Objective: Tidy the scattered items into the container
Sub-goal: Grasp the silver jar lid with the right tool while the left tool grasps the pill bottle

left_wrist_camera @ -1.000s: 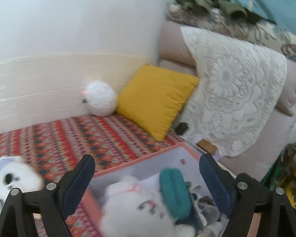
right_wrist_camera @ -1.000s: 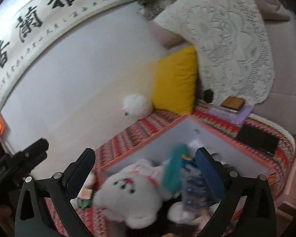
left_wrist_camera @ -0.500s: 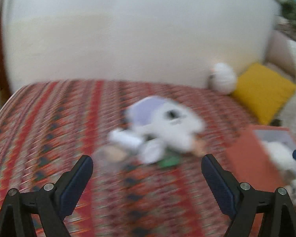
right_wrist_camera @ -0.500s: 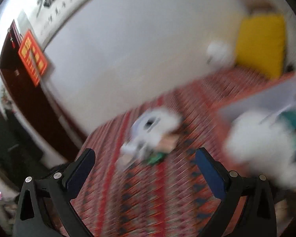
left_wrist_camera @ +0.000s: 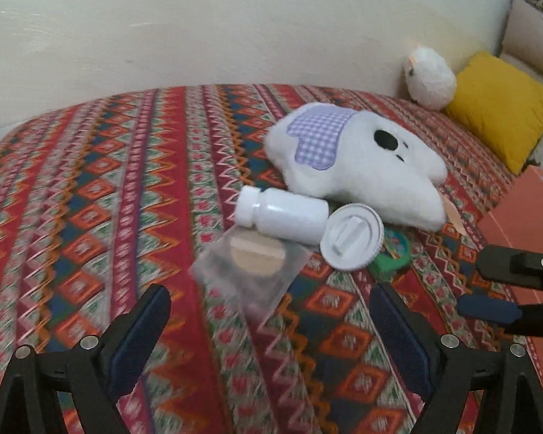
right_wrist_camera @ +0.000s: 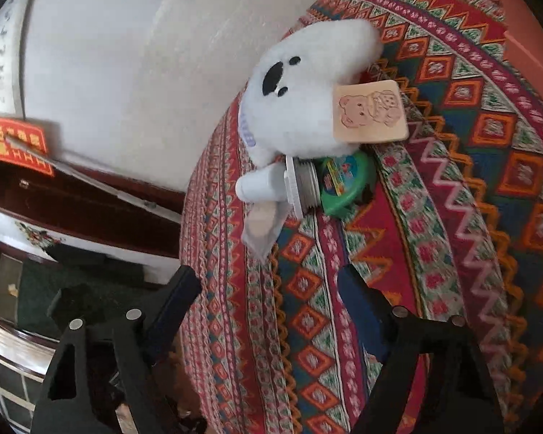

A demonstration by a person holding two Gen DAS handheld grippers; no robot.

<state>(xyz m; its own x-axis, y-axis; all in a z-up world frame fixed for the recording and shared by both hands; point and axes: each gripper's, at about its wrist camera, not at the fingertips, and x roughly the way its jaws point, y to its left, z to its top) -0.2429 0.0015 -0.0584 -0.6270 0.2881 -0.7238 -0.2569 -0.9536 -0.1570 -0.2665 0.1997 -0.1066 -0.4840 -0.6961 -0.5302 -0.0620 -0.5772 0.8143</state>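
A: Both grippers are spread wide with nothing between the fingers. The left gripper (left_wrist_camera: pixel 271 329) points straight at the pile on the patterned bedspread (left_wrist_camera: pixel 90 188); the right gripper (right_wrist_camera: pixel 268 300) hangs off to its right side, facing the same heap from another angle.

B: What lies nearest the left jaws?

A: A clear plastic pouch (left_wrist_camera: pixel 249 271) with a round tan disc inside, just ahead of them and roughly centred. Beyond it, a white pill bottle (left_wrist_camera: pixel 282 213) lies on its side, overlapping the pouch's far edge, with a white screw lid (left_wrist_camera: pixel 351 237) leaning against it.

B: So which first?

A: I'd judge the bottle: rigid and easy to pinch across its body. The pouch is flat and slippery, so it would need one finger slid beneath an edge.

B: Anything in the way?

A: The lid is propped on a green round tin (right_wrist_camera: pixel 344 181) and may roll when the bottle goes. The white plush toy (left_wrist_camera: pixel 358 159) sits just behind, touching the bottle, its cardboard tag (right_wrist_camera: pixel 371 112) lying over the tin's far side. The right gripper is close to the right of the left jaws, so the two should take turns.

B: And the container?

A: Only the orange box corner (left_wrist_camera: pixel 525 202) shows, well right of the left jaws, below a yellow cushion (left_wrist_camera: pixel 503 108).
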